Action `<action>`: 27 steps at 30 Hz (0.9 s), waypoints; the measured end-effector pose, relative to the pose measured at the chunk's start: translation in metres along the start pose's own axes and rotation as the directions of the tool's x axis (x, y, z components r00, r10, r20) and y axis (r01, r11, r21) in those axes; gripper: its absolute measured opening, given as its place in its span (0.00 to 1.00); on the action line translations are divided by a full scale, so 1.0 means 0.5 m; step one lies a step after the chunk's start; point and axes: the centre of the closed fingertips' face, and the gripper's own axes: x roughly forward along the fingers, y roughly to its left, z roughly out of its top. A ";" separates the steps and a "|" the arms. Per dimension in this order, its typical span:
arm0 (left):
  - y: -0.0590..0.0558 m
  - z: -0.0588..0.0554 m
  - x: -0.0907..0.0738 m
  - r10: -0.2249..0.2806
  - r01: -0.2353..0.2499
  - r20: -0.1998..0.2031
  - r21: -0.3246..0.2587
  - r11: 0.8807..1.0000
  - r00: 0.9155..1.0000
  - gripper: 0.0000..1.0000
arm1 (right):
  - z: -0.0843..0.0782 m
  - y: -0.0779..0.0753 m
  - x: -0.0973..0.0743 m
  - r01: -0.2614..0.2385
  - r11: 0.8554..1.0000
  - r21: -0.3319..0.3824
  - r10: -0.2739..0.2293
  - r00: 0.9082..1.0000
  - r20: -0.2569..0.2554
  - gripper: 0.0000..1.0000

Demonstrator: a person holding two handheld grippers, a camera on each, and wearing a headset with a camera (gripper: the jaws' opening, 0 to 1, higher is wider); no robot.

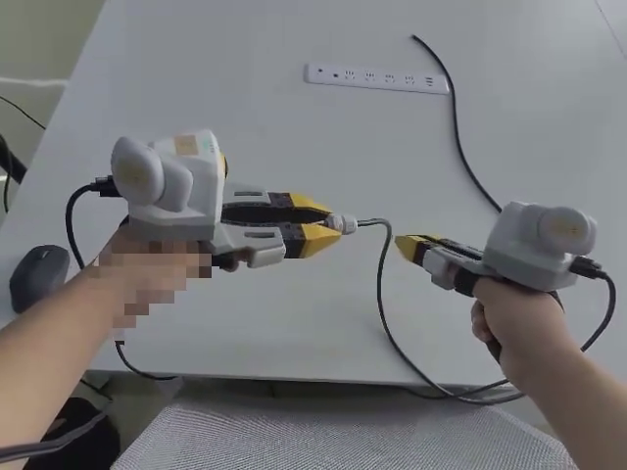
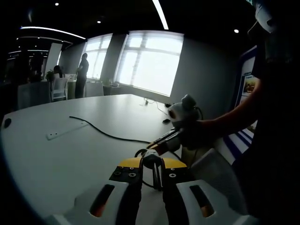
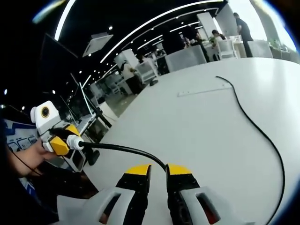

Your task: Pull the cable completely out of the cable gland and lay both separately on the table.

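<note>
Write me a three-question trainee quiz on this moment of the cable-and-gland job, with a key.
1. True or false: the cable is completely out of the cable gland.
2. The left gripper is: A open and empty; B shut on the cable gland; C shut on the cable alone.
3. Fill in: the right gripper is shut on the ____.
Key: 1 false; 2 B; 3 cable.

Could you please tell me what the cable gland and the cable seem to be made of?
The cable gland: probably plastic, pale grey-white, smooth. The cable: likely a rubber or PVC sheath, matte black, bending in a loose loop.
</note>
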 end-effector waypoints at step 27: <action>0.011 -0.006 0.001 0.002 -0.002 -0.015 -0.015 1.000 1.000 0.15 | 0.043 0.188 0.001 -0.157 0.500 -0.852 0.070 0.988 -0.141 0.14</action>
